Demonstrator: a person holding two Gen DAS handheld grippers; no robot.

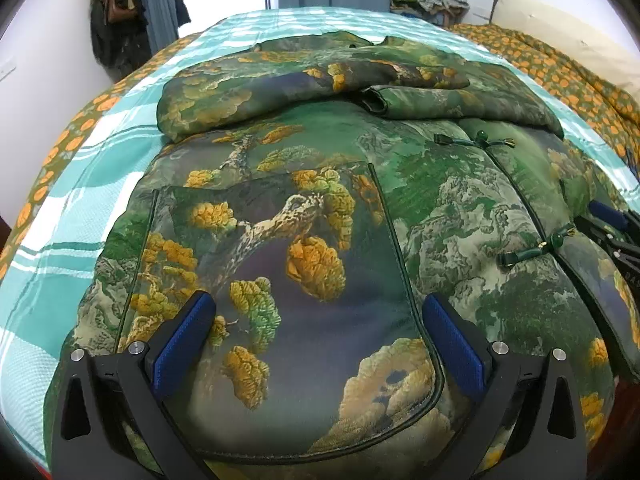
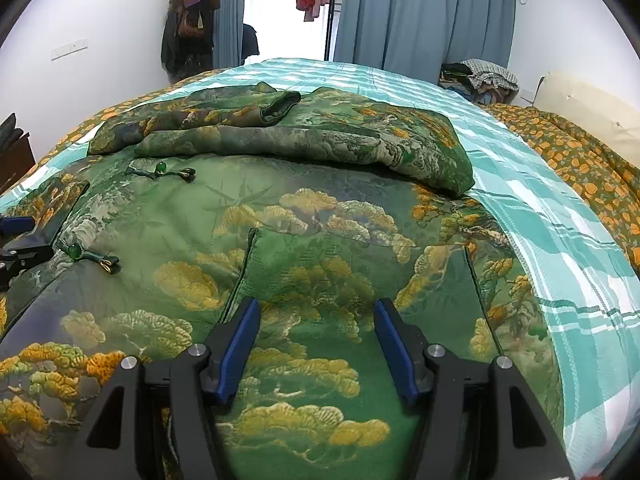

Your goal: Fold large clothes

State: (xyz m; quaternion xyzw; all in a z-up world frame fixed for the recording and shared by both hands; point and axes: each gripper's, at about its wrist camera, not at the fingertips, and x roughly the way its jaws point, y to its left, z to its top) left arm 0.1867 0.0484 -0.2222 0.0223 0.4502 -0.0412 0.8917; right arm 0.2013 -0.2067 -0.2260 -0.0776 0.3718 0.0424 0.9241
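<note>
A padded green jacket (image 1: pixel 440 208) with a gold pine-tree print lies face up on the bed, also in the right wrist view (image 2: pixel 224 208). Both sleeves (image 1: pixel 304 80) are folded across its chest at the far end (image 2: pixel 280 136). Green bead fastenings (image 1: pixel 556 240) close the front. My left gripper (image 1: pixel 316 316) is open over the jacket's left pocket (image 1: pixel 280 280) near the hem. My right gripper (image 2: pixel 316 320) is open over the right pocket (image 2: pixel 352 280). Each gripper shows at the other view's edge: the right one (image 1: pixel 616 232) and the left one (image 2: pixel 20 244).
The jacket lies on a teal plaid sheet (image 2: pixel 560 248) over an orange-dotted quilt (image 2: pixel 580 160). A pile of clothes (image 2: pixel 480 76) and a cream headboard cushion (image 2: pixel 592 108) stand at the far right. Coats hang on the left wall (image 2: pixel 192 20). Blue curtains (image 2: pixel 420 12) hang behind.
</note>
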